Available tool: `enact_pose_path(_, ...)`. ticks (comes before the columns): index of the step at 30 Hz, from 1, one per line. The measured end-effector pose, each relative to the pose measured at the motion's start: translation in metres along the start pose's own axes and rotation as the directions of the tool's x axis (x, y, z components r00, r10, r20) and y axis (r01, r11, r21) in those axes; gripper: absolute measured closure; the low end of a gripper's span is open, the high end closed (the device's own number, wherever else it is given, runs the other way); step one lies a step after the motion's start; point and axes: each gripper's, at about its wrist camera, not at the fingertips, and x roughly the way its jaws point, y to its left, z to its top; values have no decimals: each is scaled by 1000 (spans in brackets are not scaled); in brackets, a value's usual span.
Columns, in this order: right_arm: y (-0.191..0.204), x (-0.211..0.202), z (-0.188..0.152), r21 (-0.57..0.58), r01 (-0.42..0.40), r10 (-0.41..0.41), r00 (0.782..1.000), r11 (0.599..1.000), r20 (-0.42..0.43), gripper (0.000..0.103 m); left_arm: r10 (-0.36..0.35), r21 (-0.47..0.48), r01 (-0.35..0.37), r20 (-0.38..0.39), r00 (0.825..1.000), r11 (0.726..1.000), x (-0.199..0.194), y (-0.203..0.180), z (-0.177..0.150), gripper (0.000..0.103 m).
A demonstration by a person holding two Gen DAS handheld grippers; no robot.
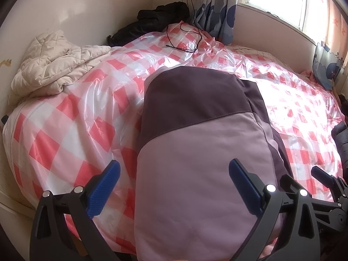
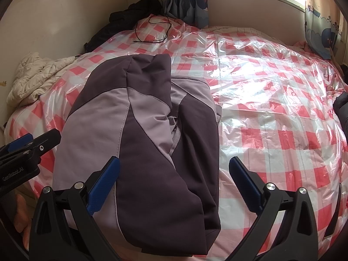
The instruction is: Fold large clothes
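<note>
A folded lilac and dark purple jacket point(image 1: 195, 141) lies on the bed, which is covered by a pink checked plastic sheet point(image 1: 76, 108). The jacket also shows in the right wrist view point(image 2: 141, 130), as a long narrow bundle. My left gripper point(image 1: 174, 187) is open and empty, its jaws standing over the jacket's near lilac end. My right gripper point(image 2: 174, 184) is open and empty above the jacket's near dark end. The right gripper shows at the right edge of the left view point(image 1: 322, 174), and the left gripper at the left edge of the right view point(image 2: 34, 143).
A cream quilted garment point(image 1: 54, 63) lies at the bed's far left. A black coat point(image 1: 156, 19) and a black cable point(image 1: 184, 41) lie at the far end by the wall. Curtains point(image 1: 217, 10) hang under the window. A dark garment point(image 1: 341, 139) lies at the right edge.
</note>
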Motion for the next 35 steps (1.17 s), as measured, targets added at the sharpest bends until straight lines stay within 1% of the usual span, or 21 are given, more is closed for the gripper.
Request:
enact_pose_path(16, 0, 0, 0, 1, 0, 0, 1000, 1000, -1, 6, -5, 6, 5, -2, 1000, 1000, -1, -4, -1, 7)
enact_pose_path(18, 0, 0, 0, 1, 0, 0, 1000, 1000, -2, 6, -21, -8, 21, 7, 1000, 1000, -1, -2, -2, 7)
enact_pose_path(21, 0, 0, 1, 1, 0, 0, 1000, 1000, -1, 6, -94, -43, 95, 24, 995, 995, -2, 4, -3, 7)
enact_pose_path(22, 0, 0, 1, 1, -1, 1, 1000, 1000, -2, 6, -113, -34, 114, 25, 993, 993, -2, 4, -2, 7)
enact_pose_path(23, 0, 0, 1, 1, -1, 1, 1000, 1000, -1, 6, -115, -18, 115, 26, 993, 993, -2, 3, -2, 7)
enact_pose_path(26, 0, 0, 1, 4, 0, 0, 1000, 1000, 0, 6, -102, -31, 103, 37, 994, 994, -4, 4, -1, 7)
enact_pose_path(29, 1, 0, -1, 2, -1, 1, 1000, 1000, 2, 6, -85, -59, 85, 0, 996, 995, 2, 8, 1, 7)
enact_pose_path(31, 1, 1, -1, 1, -1, 1, 1000, 1000, 2, 6, -98, -85, 94, -41, 994, 992, 9, 12, 1, 7)
enact_pose_path(33, 1, 1, -1, 2, -1, 1, 1000, 1000, 1, 6, -79, -106, 74, -49, 996, 992, 11, 15, 0, 7)
enact_pose_path(35, 2, 0, -2, 4, -3, 3, 1000, 1000, 2, 6, -76, -107, 71, -46, 996, 992, 11, 16, 0, 7)
